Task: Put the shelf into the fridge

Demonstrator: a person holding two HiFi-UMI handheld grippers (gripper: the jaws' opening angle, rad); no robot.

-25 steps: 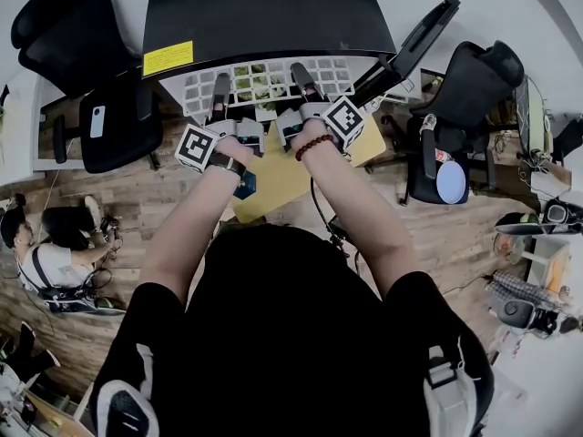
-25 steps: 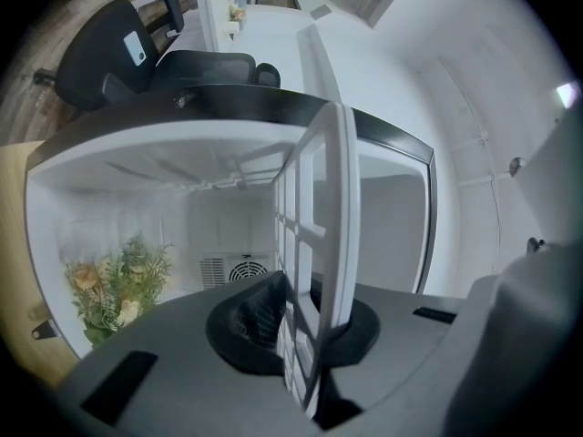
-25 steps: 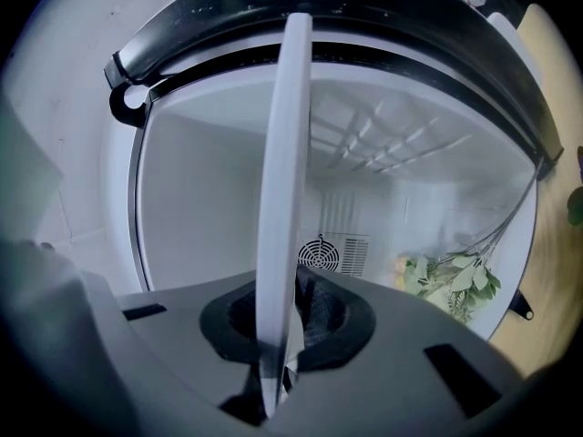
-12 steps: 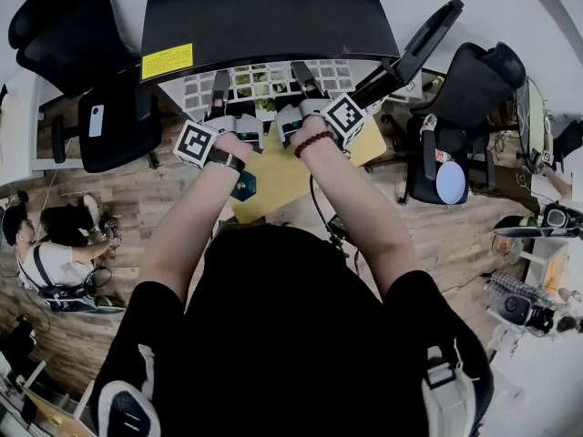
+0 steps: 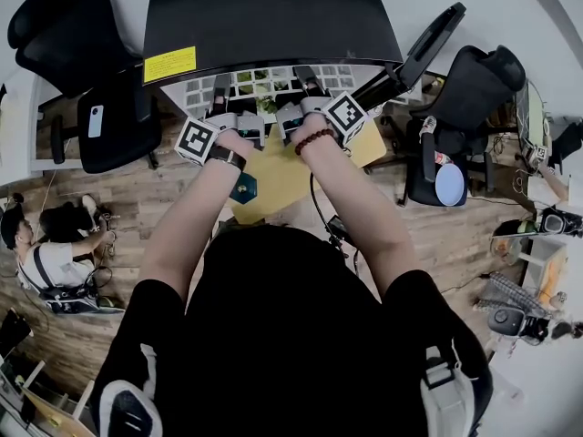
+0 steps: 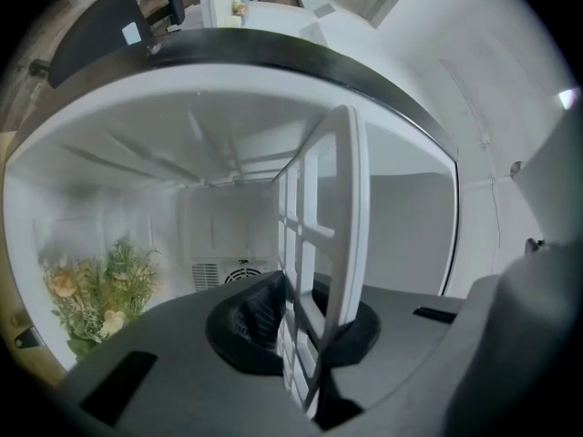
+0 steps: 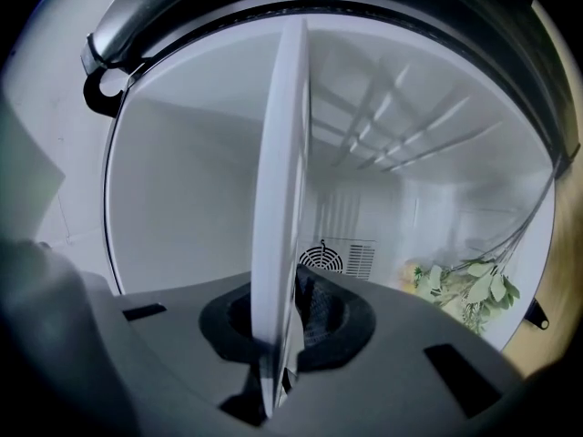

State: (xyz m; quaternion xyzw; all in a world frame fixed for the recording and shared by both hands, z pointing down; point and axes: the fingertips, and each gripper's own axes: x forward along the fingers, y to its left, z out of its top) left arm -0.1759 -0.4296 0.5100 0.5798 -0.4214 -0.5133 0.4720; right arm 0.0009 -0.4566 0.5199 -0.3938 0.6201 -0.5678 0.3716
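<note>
The white grid shelf (image 5: 264, 78) sticks partway out of the fridge (image 5: 273, 16), a black-topped cabinet with a white inside. My left gripper (image 5: 221, 92) is shut on the shelf's near edge at the left, and my right gripper (image 5: 305, 80) is shut on it at the right. In the left gripper view the shelf (image 6: 332, 235) stands edge-on, clamped in the left gripper (image 6: 305, 330), with the fridge's white back wall (image 6: 209, 226) beyond. The right gripper view shows the shelf (image 7: 282, 171) as a thin white slab pinched in the right gripper (image 7: 282, 330).
The fridge door (image 5: 419, 39) hangs open at the right. A bunch of flowers (image 6: 100, 285) lies inside the fridge below the shelf, and a fan vent (image 7: 321, 259) sits on the back wall. Black office chairs (image 5: 109, 116) flank the fridge. A person (image 5: 50, 258) sits on the floor at left.
Both grippers have pushed forward and the shelf has slid deeper into the fridge. Less of the grid shows outside the opening than a second ago.
</note>
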